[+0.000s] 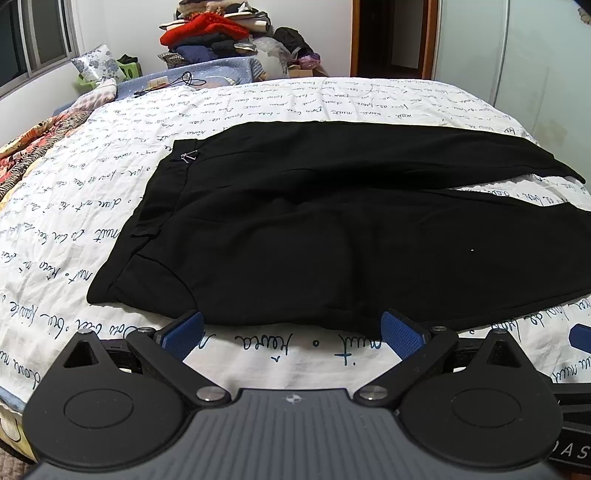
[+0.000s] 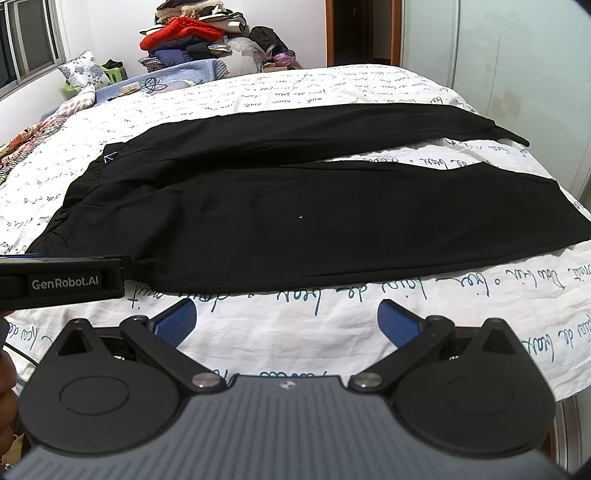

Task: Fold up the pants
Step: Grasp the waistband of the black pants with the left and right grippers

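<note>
Black pants (image 1: 295,221) lie flat on the bed, waistband to the left, both legs stretching right with a gap of sheet between them. They also show in the right wrist view (image 2: 280,206). My left gripper (image 1: 291,332) is open and empty, its blue pads at the near hem edge of the pants by the waist end. My right gripper (image 2: 286,321) is open and empty over the sheet, just short of the near leg's edge. The left gripper's body (image 2: 62,282) shows at the left of the right wrist view.
The bed has a white sheet with blue handwriting print (image 1: 258,96). A pile of clothes (image 1: 210,33) stands behind the bed. Patterned pillows and a blanket (image 1: 33,144) lie at the left. A doorway (image 1: 391,37) is at the back, a window at far left.
</note>
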